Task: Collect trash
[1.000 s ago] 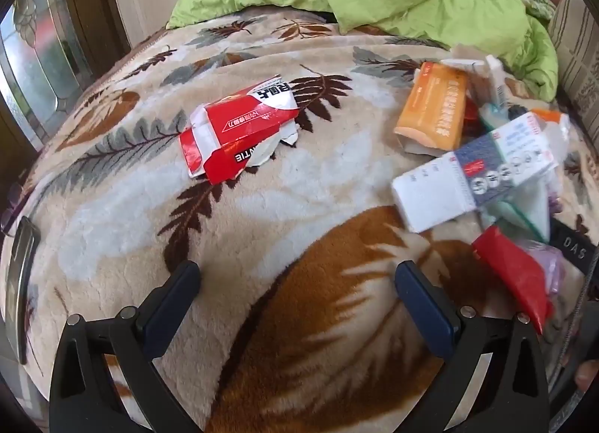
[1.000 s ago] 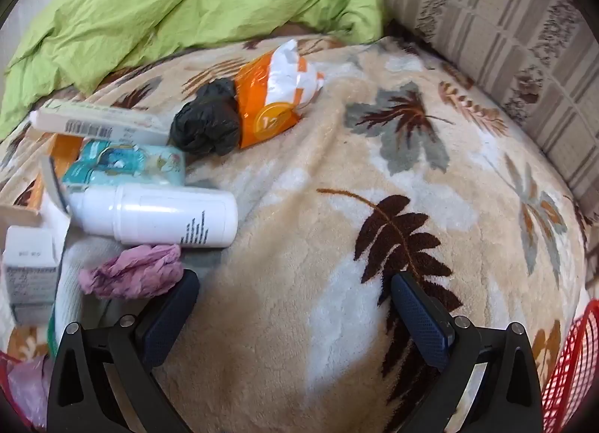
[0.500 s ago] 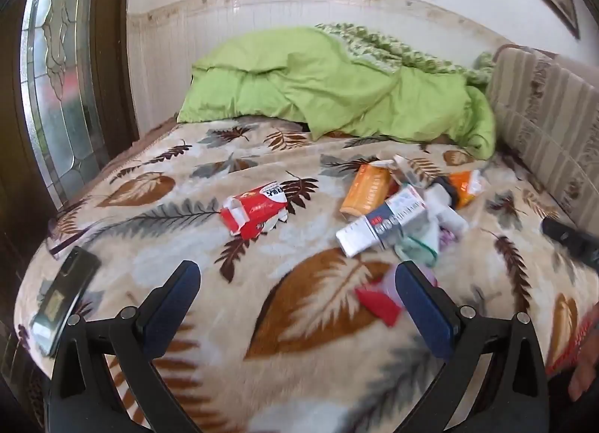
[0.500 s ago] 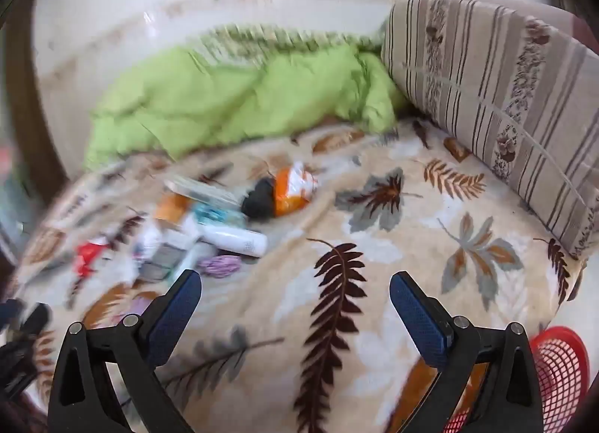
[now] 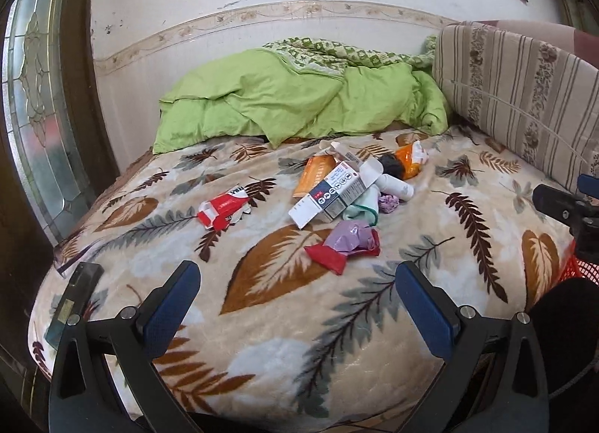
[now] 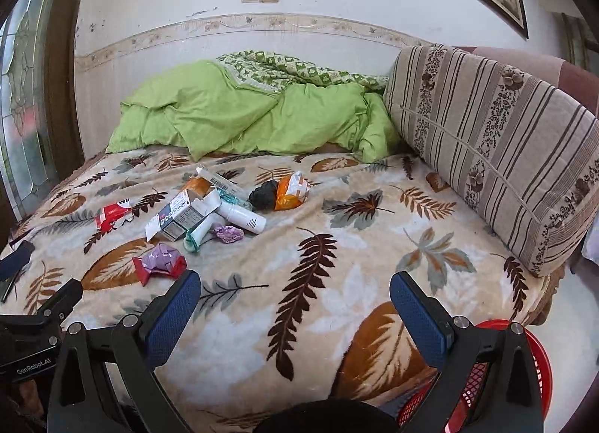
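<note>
Trash lies scattered across the middle of the leaf-patterned blanket (image 5: 284,320) on the bed, well apart from both of my grippers. My left gripper (image 5: 297,305) hangs over the near edge of the bed with its blue-padded fingers spread wide and nothing between them. My right gripper (image 6: 295,315) is the same: jaws wide apart, empty, over the near right part of the blanket.

Nearest the left gripper is a red wrapper (image 5: 325,259) touching a crumpled purple bag (image 5: 350,238). Beyond them sits a white and grey carton (image 5: 329,195), with an orange box (image 5: 314,172) behind it and a white bottle (image 6: 243,217) to its right. A torn red packet (image 5: 224,206) lies alone to the left. Farther right are a black bundle (image 6: 264,193) and an orange pouch (image 6: 290,191), touching each other.

A red mesh basket (image 6: 531,365) stands off the near right corner of the bed. A green duvet (image 5: 292,103) is heaped at the far end, a striped cushion (image 6: 494,141) along the right.
</note>
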A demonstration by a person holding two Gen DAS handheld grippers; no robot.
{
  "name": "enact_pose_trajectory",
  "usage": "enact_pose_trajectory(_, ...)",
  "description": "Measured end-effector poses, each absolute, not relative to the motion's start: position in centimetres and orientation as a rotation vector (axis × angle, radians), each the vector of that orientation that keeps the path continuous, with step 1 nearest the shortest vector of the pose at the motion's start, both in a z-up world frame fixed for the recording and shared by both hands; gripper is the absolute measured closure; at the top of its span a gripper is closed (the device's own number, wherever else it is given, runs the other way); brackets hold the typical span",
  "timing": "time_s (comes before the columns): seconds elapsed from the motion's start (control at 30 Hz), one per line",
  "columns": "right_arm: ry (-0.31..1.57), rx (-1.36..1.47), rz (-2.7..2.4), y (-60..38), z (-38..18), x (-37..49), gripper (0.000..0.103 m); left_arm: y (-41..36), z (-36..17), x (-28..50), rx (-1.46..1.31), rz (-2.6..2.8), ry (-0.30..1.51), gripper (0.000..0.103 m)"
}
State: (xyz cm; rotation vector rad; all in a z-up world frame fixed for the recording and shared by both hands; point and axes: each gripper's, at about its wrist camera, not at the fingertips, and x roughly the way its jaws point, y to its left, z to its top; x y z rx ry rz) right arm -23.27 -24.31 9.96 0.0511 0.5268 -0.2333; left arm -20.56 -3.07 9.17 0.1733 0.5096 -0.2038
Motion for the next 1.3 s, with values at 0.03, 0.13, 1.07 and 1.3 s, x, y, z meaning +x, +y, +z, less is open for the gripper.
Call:
enact_pose_trajectory(0.03, 0.522, 0.058, -0.233, -24.35, 9.90, -23.37, 0.001, -3.01, 9.16, -20.59, 0.172, -0.204, 0.507, 0.000)
enact_pose_trajectory(0.13, 0.528, 0.070, -0.231, -24.70, 9.84, -23.36, 0.001, -2.75, 8.98, -20.49, 0.163, -0.208, 0.512, 0.000)
enact_pose_trajectory(1.07, 0.570, 0.073, -0.223, -24.67, 9.67, -22.81, 0.001, -2.36, 8.70, -20.28, 0.151, -0.203, 0.525, 0.000)
enact_pose_trajectory(1.3, 0.576, 0.071, -0.223, -24.75, 9.59, -22.79, 0.001, -2.39, 8.68, -20.29, 0.152, -0.203, 0.524, 0.000)
